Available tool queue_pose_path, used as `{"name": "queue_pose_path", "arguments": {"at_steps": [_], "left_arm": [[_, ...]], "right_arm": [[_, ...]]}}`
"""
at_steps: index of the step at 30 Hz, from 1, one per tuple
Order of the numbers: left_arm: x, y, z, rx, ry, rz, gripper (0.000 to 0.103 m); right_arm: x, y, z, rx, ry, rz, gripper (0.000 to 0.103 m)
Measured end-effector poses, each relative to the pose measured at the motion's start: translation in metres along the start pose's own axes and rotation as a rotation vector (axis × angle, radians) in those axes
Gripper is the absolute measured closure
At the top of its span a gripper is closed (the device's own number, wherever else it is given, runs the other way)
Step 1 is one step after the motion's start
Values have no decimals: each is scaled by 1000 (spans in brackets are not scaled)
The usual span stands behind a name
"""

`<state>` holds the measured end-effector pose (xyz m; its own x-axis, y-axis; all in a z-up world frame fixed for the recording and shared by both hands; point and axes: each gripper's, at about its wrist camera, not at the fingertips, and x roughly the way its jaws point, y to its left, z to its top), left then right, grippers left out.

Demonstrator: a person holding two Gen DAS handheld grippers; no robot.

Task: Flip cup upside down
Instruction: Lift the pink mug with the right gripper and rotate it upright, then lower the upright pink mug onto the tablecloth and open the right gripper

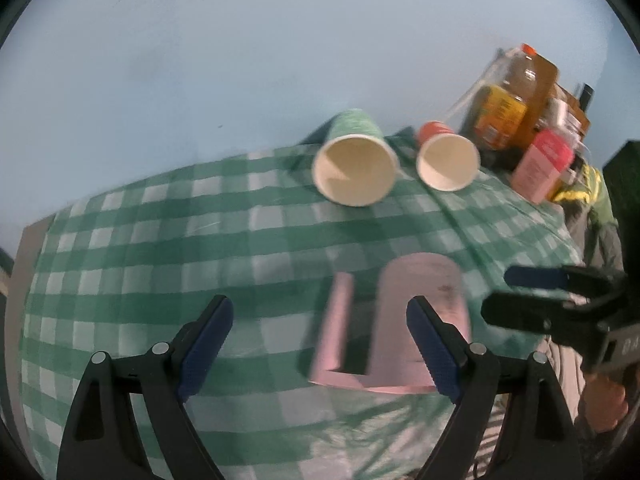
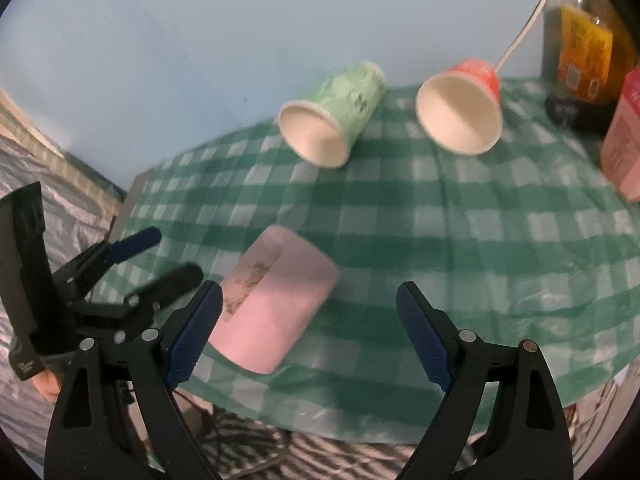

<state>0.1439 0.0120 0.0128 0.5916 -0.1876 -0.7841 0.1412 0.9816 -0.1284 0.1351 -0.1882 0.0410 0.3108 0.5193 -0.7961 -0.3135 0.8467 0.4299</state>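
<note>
A pink mug (image 1: 422,320) (image 2: 276,304) stands upside down on the green checked tablecloth (image 1: 160,248) (image 2: 460,216), its handle (image 1: 336,332) to the left in the left wrist view. A green paper cup (image 1: 354,160) (image 2: 332,116) and a red paper cup (image 1: 446,156) (image 2: 464,108) lie on their sides farther back, mouths toward me. My left gripper (image 1: 320,348) (image 2: 160,256) is open just in front of the mug, its right finger beside the mug's body. My right gripper (image 2: 308,336) (image 1: 532,292) is open, just right of the mug.
At the back right stand a large amber juice bottle (image 1: 516,96) (image 2: 580,52) and a pink carton (image 1: 540,164) (image 2: 624,144). A light blue wall is behind the table. The table's left edge (image 2: 132,200) drops to striped fabric.
</note>
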Motion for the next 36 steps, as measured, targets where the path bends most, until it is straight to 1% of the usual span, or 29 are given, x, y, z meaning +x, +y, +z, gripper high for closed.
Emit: {"name": "queue_pose_path", "arguments": {"at_steps": [5,9,11,21,24,26,27,28,31,34,36], "left_arm": [[16,26,-2,-50,0,25,13],[34,43,-3,-98,31,26,13],[41,48,-3,-114,45,24,13],[51,53,-4,-128,54,13,13],[52,52,-4,-121,55,13,13],[53,51,-4,-114,55,17,13],[52,51,-4,-114,53,17,13],[52,52,-4,-113,51,18,13],[51,54,-5,-124,50,16,13],[51,55,-5,-137,50,5,13],[48,55,-7,-138,44,-1,13]], "right_arm": [[31,7,5,63,52,5,15],[52,7,9,113,97,30,15],[60,8,12,127,112,23,15],[88,-1,20,177,190,16,15],[95,-2,22,183,210,26,15],[96,-2,23,178,207,35,15],[96,-2,24,174,200,40,17],[96,-2,24,171,197,42,22],[95,-2,22,150,181,61,23],[90,-1,21,128,145,74,25],[80,3,20,84,98,70,26]]}}
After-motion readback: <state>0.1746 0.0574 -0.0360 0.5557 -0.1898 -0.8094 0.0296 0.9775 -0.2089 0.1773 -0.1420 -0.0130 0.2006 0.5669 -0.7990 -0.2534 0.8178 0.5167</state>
